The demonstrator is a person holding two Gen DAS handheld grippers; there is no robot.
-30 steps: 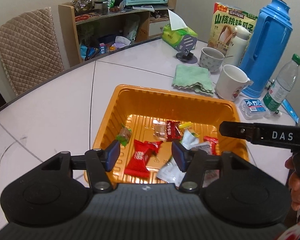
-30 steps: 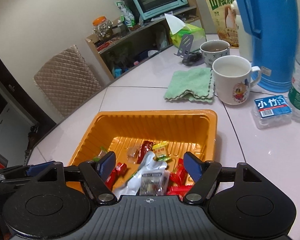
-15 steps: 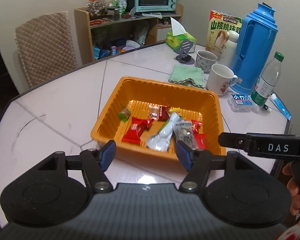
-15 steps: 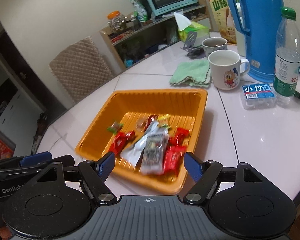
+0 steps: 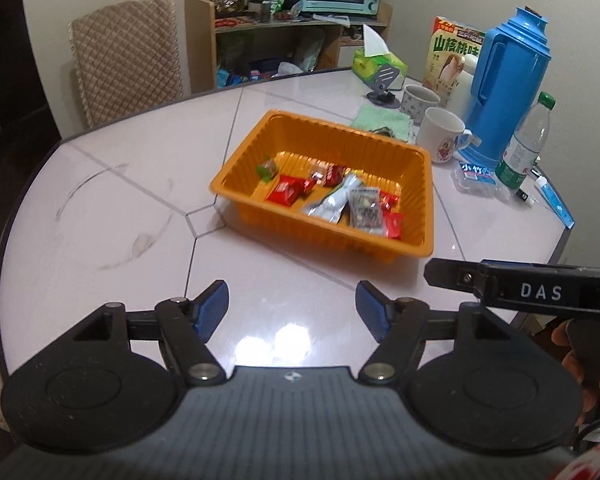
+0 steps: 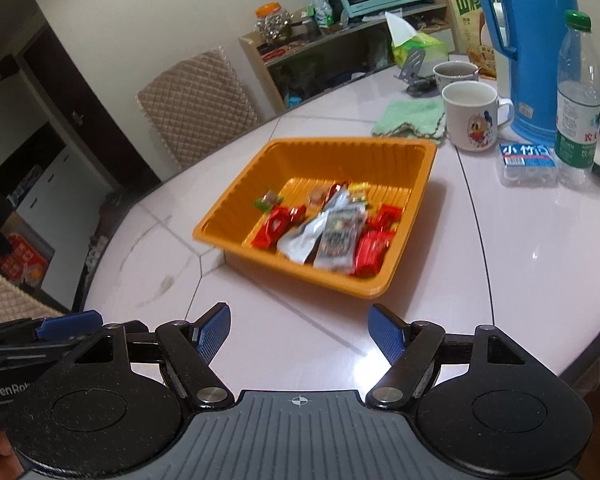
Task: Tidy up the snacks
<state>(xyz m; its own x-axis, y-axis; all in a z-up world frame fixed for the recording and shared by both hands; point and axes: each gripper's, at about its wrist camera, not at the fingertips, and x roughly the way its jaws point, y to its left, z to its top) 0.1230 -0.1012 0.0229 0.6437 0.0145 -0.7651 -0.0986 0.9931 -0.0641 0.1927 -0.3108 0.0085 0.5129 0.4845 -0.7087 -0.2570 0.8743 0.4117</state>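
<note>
pale worktop (image 5: 132, 184) filling both views, seamed with thin lines and smudged near its left edge. on it, an orange tray (image 5: 427, 200) holding the snacks: red packets (image 5: 286, 193), a silver pouch (image 5: 332, 204), a grey printed packet (image 5: 365, 210), a small green one (image 5: 269, 169), all loose on the ribbed floor toward the nearer end. beyond the tray's far right corner, a blue thermos (image 5: 504, 92), a water bottle (image 5: 524, 148), a white mug (image 5: 440, 134) and a folded green cloth (image 5: 382, 120).

left hand-held gripper (image 5: 292, 312) hanging above bare worktop well short of the tray, jaws just opened wider, blue pads far apart, nothing between them. right hand-held gripper (image 6: 299, 336) likewise above bare worktop on the near side of the tray, jaws spread wide and empty.
</note>
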